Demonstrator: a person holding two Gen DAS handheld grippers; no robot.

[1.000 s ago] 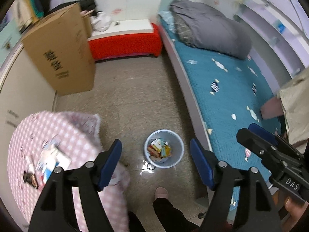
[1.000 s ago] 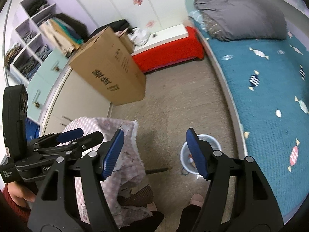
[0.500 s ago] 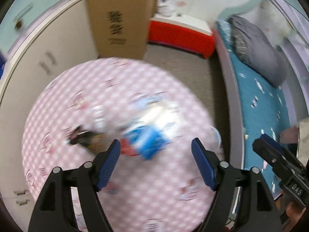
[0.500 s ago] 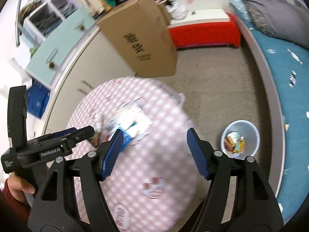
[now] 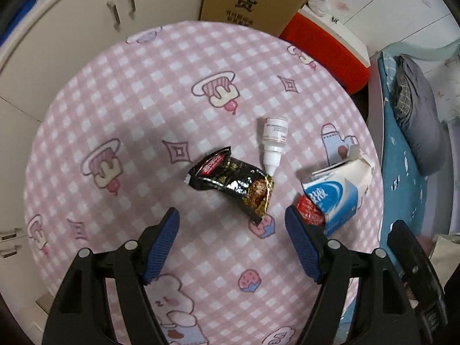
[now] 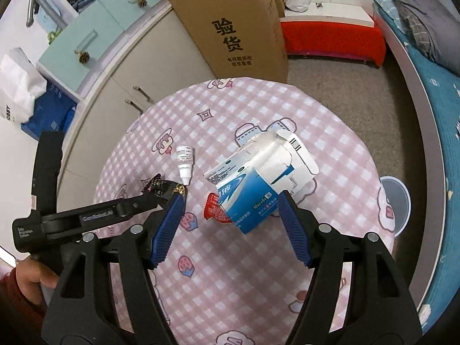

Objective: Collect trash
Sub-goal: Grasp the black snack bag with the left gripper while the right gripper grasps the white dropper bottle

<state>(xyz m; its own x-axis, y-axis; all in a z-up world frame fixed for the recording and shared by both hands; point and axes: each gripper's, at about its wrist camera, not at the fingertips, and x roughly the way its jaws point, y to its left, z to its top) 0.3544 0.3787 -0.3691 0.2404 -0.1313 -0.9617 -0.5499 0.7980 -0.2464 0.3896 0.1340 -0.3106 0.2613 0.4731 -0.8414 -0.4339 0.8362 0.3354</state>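
On the pink checked round table (image 5: 120, 109) lie a black snack wrapper (image 5: 233, 182), a small white dropper bottle (image 5: 273, 143), a torn blue-and-white carton (image 5: 336, 192) and a red wrapper (image 5: 309, 211) tucked under it. My left gripper (image 5: 232, 230) is open and empty, just short of the black wrapper. My right gripper (image 6: 231, 211) is open and empty, with the carton (image 6: 258, 181) and red wrapper (image 6: 214, 208) between its fingers' far ends. The bottle (image 6: 185, 164) and the black wrapper (image 6: 161, 187) lie to its left. The trash bin (image 6: 394, 201) shows on the floor past the table's right edge.
A big cardboard box (image 6: 235, 26) leans on beige cabinets (image 6: 120, 86) behind the table. A red bench (image 6: 333, 40) stands at the back. A bed with a teal sheet (image 6: 434, 92) and a grey duvet runs along the right.
Both grippers swung from over the floor and bin to above the table. The trash on the table is now sharp and close below both open grippers.
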